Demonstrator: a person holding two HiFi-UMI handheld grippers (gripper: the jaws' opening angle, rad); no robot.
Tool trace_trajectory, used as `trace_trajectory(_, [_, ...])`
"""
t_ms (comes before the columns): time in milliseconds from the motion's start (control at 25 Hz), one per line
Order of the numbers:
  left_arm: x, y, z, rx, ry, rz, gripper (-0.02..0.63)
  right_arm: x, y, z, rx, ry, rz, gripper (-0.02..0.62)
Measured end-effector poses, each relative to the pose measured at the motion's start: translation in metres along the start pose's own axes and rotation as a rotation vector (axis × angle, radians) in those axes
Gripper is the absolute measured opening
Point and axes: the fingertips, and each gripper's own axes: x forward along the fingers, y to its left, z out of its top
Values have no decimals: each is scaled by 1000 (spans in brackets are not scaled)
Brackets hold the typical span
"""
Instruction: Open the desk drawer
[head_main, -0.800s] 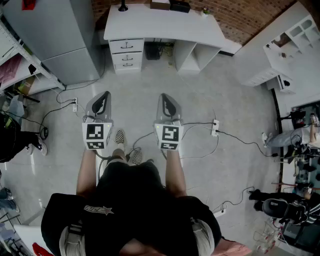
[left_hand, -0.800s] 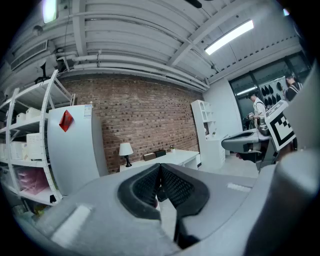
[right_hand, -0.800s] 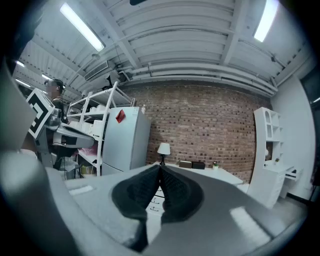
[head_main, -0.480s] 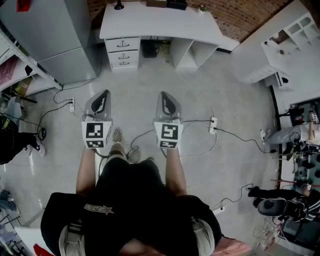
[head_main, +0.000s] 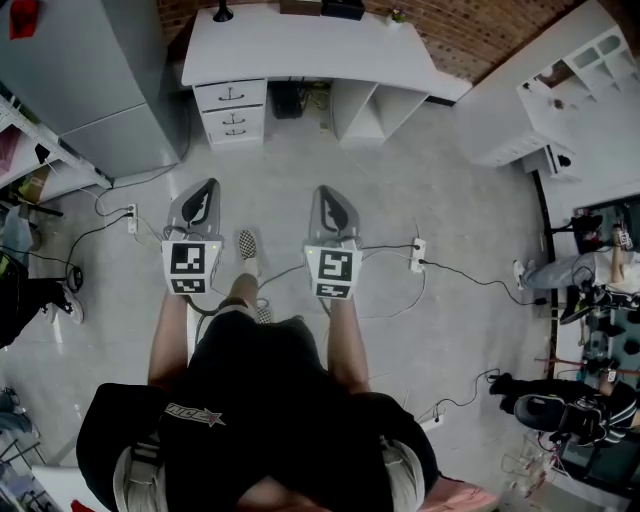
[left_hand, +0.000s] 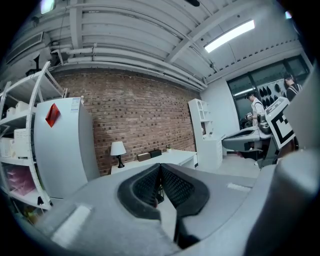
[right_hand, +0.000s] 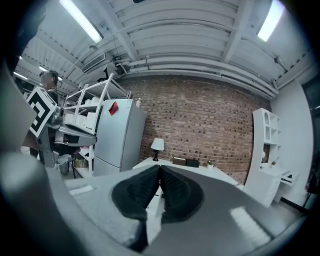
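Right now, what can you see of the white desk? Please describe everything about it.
The desk is white, with a wide flat top, and stands against the brick wall. At its left end sit three stacked drawers, each with a dark handle, all shut. At its right are open shelves. A lamp and dark boxes stand on top.

A pale grey floor (head_main: 470, 190) is seen, on which a white desk (head_main: 300, 45) and a grey refrigerator (head_main: 90, 70) are stood and a power strip (head_main: 417, 256) is laid. On the desk top a lamp (head_main: 222, 12) and dark boxes (head_main: 343, 8) are set.
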Motion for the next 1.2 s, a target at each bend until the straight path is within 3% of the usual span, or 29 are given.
trace_trajectory(400, [147,40,9,-48,33,-17,9,136,-48,5,4,34,12,5])
trace_trajectory(720, [251,96,3,-71,50,6,9,260,-68,8,11,52,50,5])
trace_trajectory(960, [295,135,-6,-73,77,40,9,333,-61,10,-1,57,102,5])
trace_trajectory(1200, [305,174,-23,-100,101,102,9,385,-29,8,-23,72,193,5])
